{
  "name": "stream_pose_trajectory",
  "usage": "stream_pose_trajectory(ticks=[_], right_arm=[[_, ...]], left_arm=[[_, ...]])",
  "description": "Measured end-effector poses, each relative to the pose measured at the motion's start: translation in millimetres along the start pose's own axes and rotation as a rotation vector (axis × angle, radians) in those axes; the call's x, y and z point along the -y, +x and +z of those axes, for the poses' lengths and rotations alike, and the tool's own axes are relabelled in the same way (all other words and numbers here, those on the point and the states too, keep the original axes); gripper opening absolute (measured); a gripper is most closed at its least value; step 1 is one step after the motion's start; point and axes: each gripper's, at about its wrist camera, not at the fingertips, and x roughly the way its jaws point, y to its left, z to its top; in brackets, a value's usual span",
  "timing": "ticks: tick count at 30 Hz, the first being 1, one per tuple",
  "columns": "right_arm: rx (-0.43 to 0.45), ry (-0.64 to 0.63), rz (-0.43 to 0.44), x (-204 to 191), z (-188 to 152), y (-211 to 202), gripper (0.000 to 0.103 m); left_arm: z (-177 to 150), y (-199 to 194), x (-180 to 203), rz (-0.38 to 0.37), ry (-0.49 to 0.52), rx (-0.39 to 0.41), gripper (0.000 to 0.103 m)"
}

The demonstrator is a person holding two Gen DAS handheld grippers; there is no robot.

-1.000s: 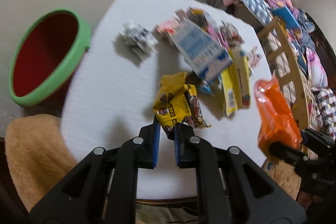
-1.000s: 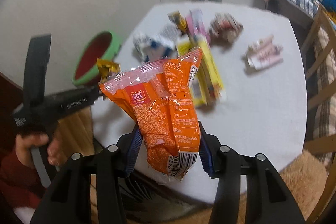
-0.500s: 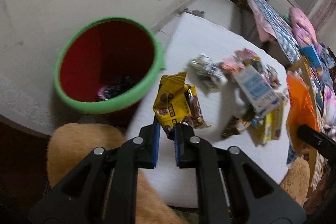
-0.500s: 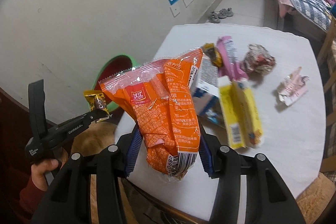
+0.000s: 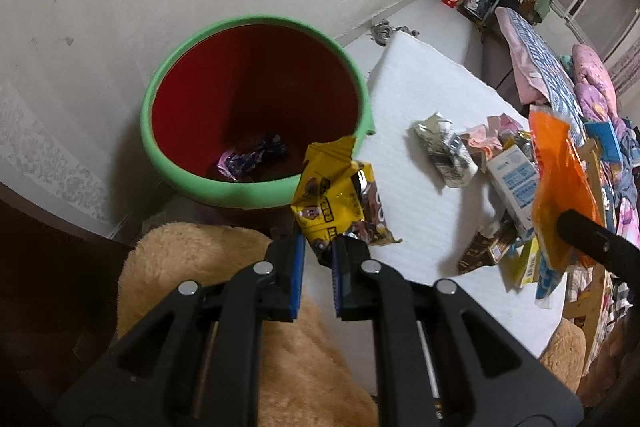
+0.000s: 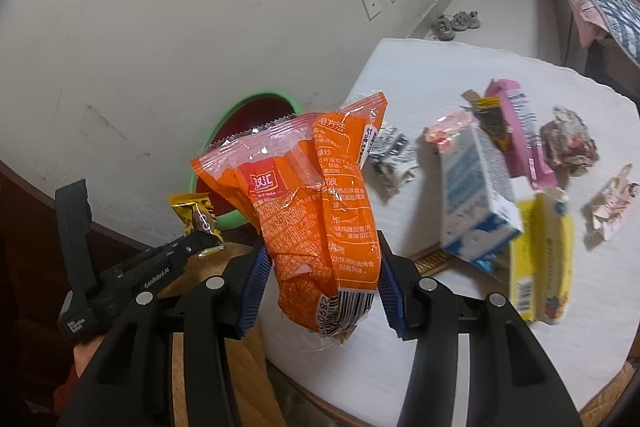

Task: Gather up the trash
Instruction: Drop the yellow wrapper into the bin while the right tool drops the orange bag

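Observation:
My left gripper [image 5: 318,253] is shut on a yellow snack wrapper [image 5: 334,195] and holds it in the air just beside the near rim of a red bin with a green rim [image 5: 224,183]. A purple wrapper [image 5: 248,159] lies inside the bin. My right gripper [image 6: 318,277] is shut on an orange snack bag [image 6: 312,207] above the table's near left edge. The left gripper with the yellow wrapper [image 6: 196,217] shows at the left of the right wrist view, with the bin [image 6: 212,135] behind the bag.
The white table [image 6: 460,359] holds a blue-white carton [image 6: 476,195], a yellow box [image 6: 540,259], a pink box [image 6: 520,131], a silver crumpled wrapper [image 5: 444,151] and crumpled papers [image 6: 568,143]. A tan fuzzy cushion [image 5: 192,267] lies below my left gripper. A wall runs behind the bin.
My left gripper has swung left from over the table to the bin's rim, carrying the yellow wrapper. My right gripper has followed left toward the bin with the orange bag.

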Motion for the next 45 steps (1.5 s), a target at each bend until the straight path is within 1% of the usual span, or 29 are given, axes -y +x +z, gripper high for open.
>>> stream_pose_trajectory(ticks=[8,17,19,22,26,27,28,29,30,31,33,36,38,40,45], right_arm=[[-0.02,-0.01,0.036,-17.1,24.9,27.7,0.048],[-0.039,-0.083,0.06,-49.9,60.6,65.6,0.048],[-0.048,-0.077,0.074,-53.9,67.5,73.3,0.048],[-0.063,-0.034,0.12,-56.0,79.8,86.4,0.048],[-0.052,-0.014,0.149,-59.5,95.0,91.6,0.049],[-0.049,-0.014,0.155,-61.2,98.9,92.1,0.05],[-0.047,-0.013,0.163,-62.8,102.4,92.1,0.052],[-0.042,-0.006,0.182,-64.4,108.1,93.3,0.054],[-0.04,0.0,0.195,-65.8,112.2,93.6,0.059],[-0.038,0.004,0.203,-66.9,114.9,92.9,0.06],[-0.024,0.008,0.21,-68.0,120.9,90.7,0.061],[-0.006,0.013,0.216,-65.0,120.1,85.2,0.064],[-0.004,0.022,0.212,-59.7,116.5,79.8,0.065],[-0.001,0.029,0.202,-51.7,109.7,73.6,0.066],[0.007,0.032,0.107,-14.9,68.2,46.0,0.067]], left_arm=[[15.0,-1.7,-27.6,0.027,-0.057,0.03,0.011],[39.5,10.8,-46.4,0.064,-0.073,0.038,0.011],[43.2,15.9,-49.5,0.067,-0.08,0.029,0.011],[46.8,21.2,-50.0,0.069,-0.082,0.026,0.011],[53.6,25.9,-49.5,0.069,-0.085,0.026,0.011],[56.6,27.1,-50.0,0.069,-0.088,0.029,0.011],[58.8,27.8,-51.2,0.075,-0.093,0.034,0.017],[60.7,28.3,-52.2,0.081,-0.102,0.037,0.026],[62.8,28.9,-54.0,0.081,-0.112,0.038,0.049],[64.2,27.7,-55.3,0.075,-0.128,0.05,0.06],[66.5,24.4,-56.1,0.07,-0.146,0.069,0.06],[65.5,22.6,-55.2,0.074,-0.149,0.069,0.06],[66.0,21.5,-52.6,0.074,-0.148,0.066,0.06],[63.7,20.4,-50.0,0.073,-0.143,0.061,0.06],[51.2,20.8,-40.1,0.063,-0.13,0.037,0.06]])
